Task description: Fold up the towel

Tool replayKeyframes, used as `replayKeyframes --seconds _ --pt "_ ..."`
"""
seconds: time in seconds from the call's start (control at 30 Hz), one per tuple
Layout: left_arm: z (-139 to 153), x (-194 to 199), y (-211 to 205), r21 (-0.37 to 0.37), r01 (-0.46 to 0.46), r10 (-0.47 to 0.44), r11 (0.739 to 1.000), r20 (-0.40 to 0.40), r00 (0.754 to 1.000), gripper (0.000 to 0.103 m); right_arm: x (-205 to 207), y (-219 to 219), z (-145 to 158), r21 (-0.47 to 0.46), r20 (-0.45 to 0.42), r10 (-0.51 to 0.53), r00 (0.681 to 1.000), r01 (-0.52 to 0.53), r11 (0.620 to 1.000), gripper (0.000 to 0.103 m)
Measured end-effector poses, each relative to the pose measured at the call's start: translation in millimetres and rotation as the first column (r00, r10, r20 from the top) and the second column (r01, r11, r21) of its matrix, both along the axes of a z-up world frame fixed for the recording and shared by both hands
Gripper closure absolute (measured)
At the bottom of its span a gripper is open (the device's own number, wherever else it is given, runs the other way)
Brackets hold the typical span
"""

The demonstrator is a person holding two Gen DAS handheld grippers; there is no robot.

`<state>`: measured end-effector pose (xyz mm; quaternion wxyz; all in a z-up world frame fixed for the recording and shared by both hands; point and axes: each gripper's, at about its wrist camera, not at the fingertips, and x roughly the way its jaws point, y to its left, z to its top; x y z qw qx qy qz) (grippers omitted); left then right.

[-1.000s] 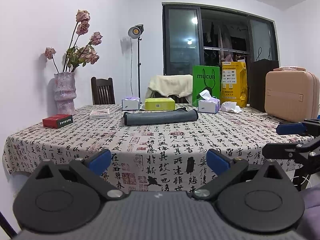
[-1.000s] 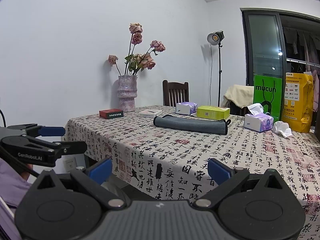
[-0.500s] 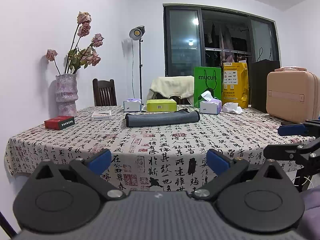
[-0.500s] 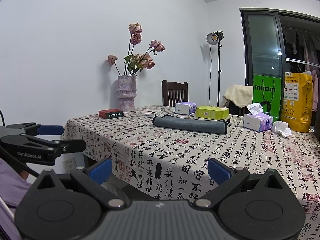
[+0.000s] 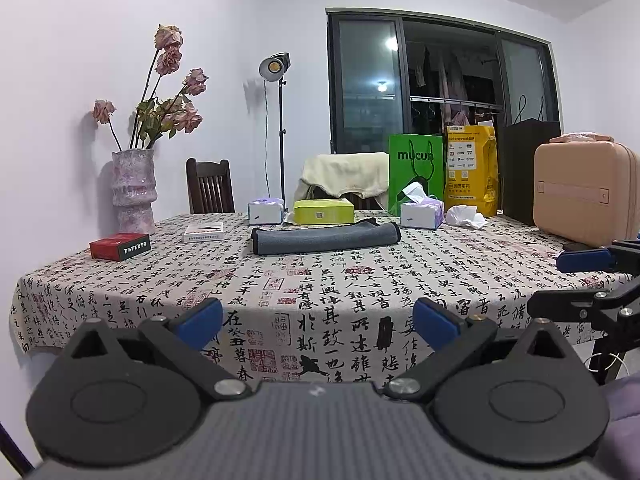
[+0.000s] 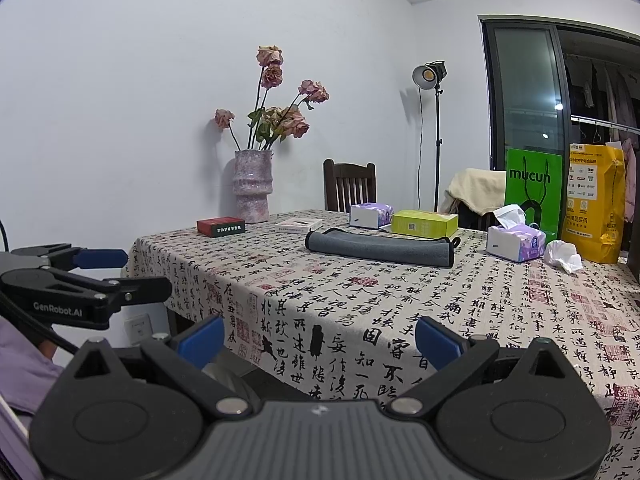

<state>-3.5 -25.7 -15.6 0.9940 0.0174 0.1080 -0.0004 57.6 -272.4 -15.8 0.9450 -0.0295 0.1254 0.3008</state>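
A grey towel (image 5: 326,237), folded into a long narrow strip with dark edging, lies on the far middle of the table; it also shows in the right wrist view (image 6: 380,246). My left gripper (image 5: 318,322) is open and empty, held off the table's near edge, well short of the towel. My right gripper (image 6: 318,334) is open and empty, near the table's front left corner. Each gripper shows at the edge of the other's view: the right one (image 5: 588,280) and the left one (image 6: 80,276).
A table (image 5: 360,292) with a calligraphy-print cloth holds a vase of dried roses (image 5: 133,190), a red box (image 5: 119,246), a white box (image 5: 203,232), tissue packs (image 5: 422,214), a yellow-green box (image 5: 324,211) and a pink case (image 5: 586,194). Chairs and bags stand behind.
Both grippers have barely shifted; the left view has drifted slightly. The towel has not moved.
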Motion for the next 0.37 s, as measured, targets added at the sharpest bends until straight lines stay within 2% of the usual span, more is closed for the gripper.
replayKeyframes --seconds 0.37 --pt "0.2 -0.8 0.4 0.000 -0.015 0.015 1.000 0.002 1.000 0.000 -0.2 0.3 -1.4 0.001 -0.002 0.000 1.000 0.000 1.000 0.001"
